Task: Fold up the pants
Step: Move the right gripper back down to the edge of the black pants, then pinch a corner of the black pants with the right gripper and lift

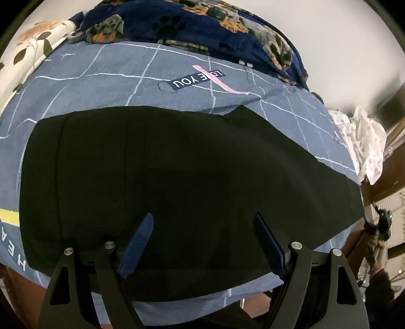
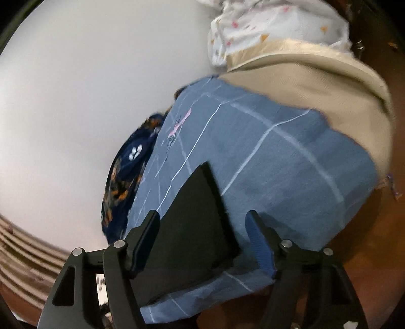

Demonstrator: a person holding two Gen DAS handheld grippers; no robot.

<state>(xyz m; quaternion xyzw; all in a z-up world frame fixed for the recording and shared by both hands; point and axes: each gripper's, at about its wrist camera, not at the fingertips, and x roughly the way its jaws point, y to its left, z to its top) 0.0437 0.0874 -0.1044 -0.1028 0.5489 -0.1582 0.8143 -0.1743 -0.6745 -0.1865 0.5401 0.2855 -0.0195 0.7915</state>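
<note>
The black pants (image 1: 164, 177) lie flat across the blue grid-patterned bedsheet (image 1: 114, 73), stretching from the left to the right edge of the bed. My left gripper (image 1: 203, 220) hovers over their near edge, jaws wide open, nothing between the blue pads (image 1: 138, 243). In the right wrist view, one narrow end of the pants (image 2: 197, 200) reaches between the fingers of my right gripper (image 2: 202, 217). That gripper is open: its right pad (image 2: 260, 245) stands clear of the cloth, over the sheet (image 2: 291, 164).
A dark blue dog-print blanket (image 1: 177, 22) is heaped at the far side of the bed, with a white floral pillow (image 1: 27, 48) at far left. Crumpled white cloth (image 1: 364, 141) lies at the bed's right end beside beige fabric (image 2: 329, 83). Brown wood (image 2: 367, 240) shows below the bed edge.
</note>
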